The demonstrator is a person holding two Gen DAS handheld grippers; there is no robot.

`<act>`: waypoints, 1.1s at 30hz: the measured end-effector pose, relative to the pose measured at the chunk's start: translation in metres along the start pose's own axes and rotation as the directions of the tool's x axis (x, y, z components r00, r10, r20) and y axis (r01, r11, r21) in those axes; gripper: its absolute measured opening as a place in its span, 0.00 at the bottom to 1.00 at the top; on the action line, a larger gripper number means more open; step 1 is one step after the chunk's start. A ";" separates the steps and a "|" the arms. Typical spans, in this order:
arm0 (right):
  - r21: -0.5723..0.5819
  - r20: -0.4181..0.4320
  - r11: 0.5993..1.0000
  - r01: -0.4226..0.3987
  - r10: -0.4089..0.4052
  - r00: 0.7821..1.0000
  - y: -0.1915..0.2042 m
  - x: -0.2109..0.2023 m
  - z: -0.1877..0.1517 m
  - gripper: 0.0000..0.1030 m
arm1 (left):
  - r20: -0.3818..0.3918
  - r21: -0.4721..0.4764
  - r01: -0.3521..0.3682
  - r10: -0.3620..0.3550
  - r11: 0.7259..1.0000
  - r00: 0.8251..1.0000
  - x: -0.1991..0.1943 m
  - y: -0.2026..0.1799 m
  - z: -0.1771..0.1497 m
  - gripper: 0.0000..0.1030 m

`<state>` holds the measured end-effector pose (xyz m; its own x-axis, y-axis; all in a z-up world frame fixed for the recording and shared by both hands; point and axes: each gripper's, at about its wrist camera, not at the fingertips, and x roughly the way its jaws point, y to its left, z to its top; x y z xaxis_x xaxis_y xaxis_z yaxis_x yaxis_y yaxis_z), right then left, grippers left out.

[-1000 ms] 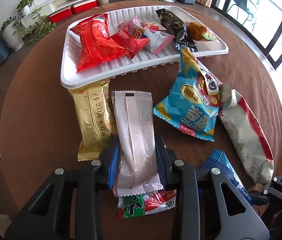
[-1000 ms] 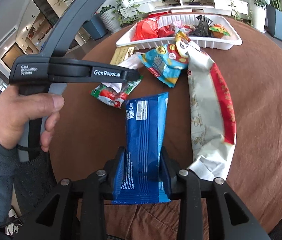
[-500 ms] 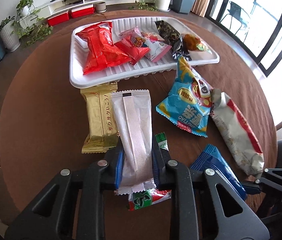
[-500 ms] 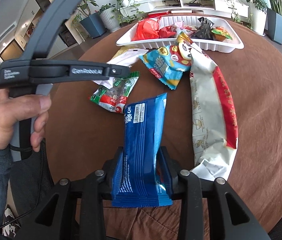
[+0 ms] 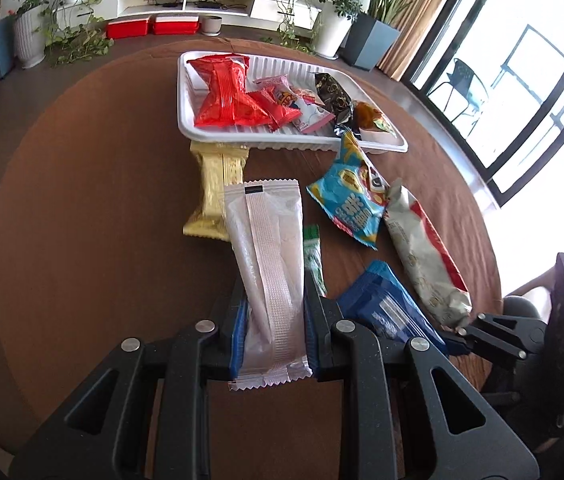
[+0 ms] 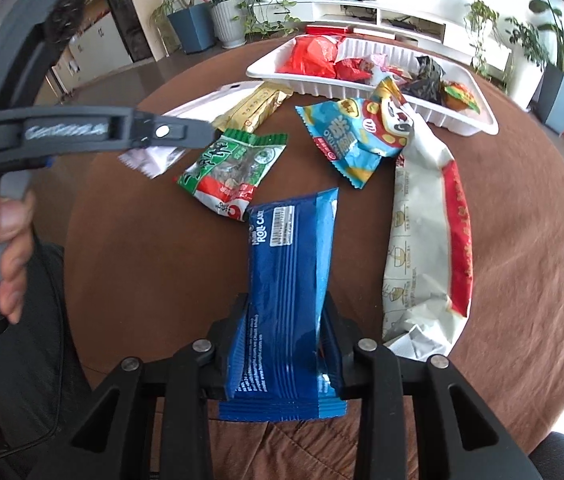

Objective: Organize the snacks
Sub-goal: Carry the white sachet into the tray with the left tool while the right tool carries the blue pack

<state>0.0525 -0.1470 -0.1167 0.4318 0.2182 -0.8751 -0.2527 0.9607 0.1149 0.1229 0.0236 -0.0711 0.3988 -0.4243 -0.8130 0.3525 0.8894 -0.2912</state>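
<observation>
My left gripper [image 5: 273,304] is shut on a long silvery-white snack packet [image 5: 267,264] and holds it above the brown round table [image 5: 81,240]. My right gripper [image 6: 286,312] is shut on a blue roll-cake packet [image 6: 288,280], also lifted; it shows in the left wrist view [image 5: 386,304]. A white tray [image 5: 265,142] at the far side holds a red bag [image 5: 227,96] and several small snacks. On the table lie a gold packet [image 5: 217,184], a light blue chip bag [image 5: 352,196], a white-and-red bag [image 5: 426,256] and a green-and-red packet [image 6: 233,168].
The left gripper's body and the hand holding it [image 6: 9,216] fill the left of the right wrist view. The table edge curves close on all sides. Potted plants [image 5: 29,36] and a low white shelf [image 5: 201,0] stand beyond the table.
My left gripper has lifted the silvery packet higher, uncovering the green-and-red packet beneath. My right gripper has raised the blue packet slightly. The tray now looks farther away.
</observation>
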 end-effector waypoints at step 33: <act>0.364 0.252 0.904 -0.223 0.134 0.958 -0.115 -0.074 0.015 0.28 | 0.152 -0.102 0.159 -0.143 0.982 0.978 -0.057 0.009 -0.013 0.21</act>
<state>0.0627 -0.2711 -0.0576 0.5982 0.3816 -0.7047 -0.0094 0.8826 0.4700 0.0928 0.0578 -0.0340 0.4683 -0.5676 -0.6772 0.3231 0.8233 -0.4667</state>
